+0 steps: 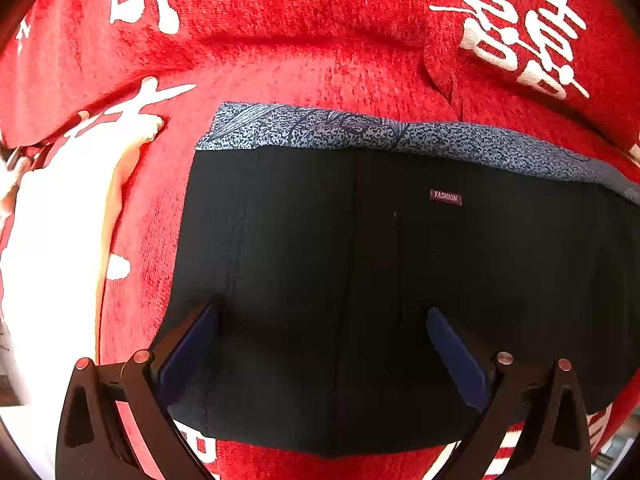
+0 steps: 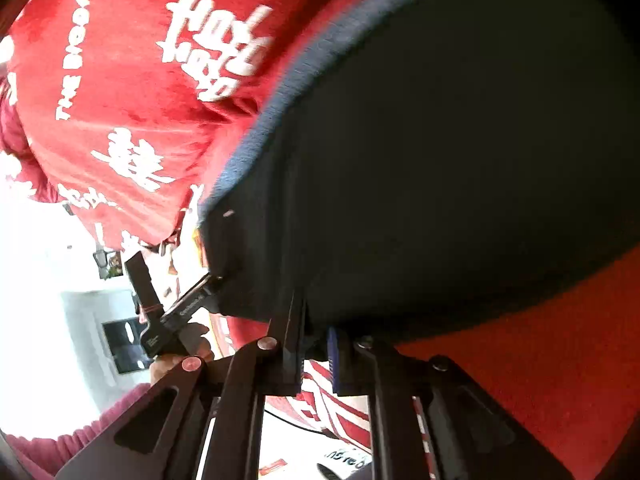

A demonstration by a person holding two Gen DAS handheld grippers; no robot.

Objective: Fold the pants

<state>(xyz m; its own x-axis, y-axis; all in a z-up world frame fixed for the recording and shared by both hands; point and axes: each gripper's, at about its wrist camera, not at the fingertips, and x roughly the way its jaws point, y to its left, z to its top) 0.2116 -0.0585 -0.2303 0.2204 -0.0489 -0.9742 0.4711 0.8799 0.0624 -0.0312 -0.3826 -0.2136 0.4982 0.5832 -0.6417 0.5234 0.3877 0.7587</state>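
The black pants (image 1: 360, 280) lie folded into a compact rectangle on the red cloth, with a blue patterned inner waistband (image 1: 360, 130) showing along the far edge and a small "FASHION" label (image 1: 446, 197). My left gripper (image 1: 322, 332) hovers open over the near part of the pants, fingers apart and empty. In the right wrist view the pants (image 2: 440, 160) fill the frame. My right gripper (image 2: 316, 340) is shut on the near edge of the pants. The left gripper (image 2: 208, 284) shows there at the pants' left corner.
A red cloth with white lettering (image 1: 320, 40) covers the surface under the pants. A bright white area (image 1: 52, 240) lies at the left. In the right wrist view a hand in a pink sleeve (image 2: 180, 356) holds the other gripper, with white furniture (image 2: 88, 320) behind.
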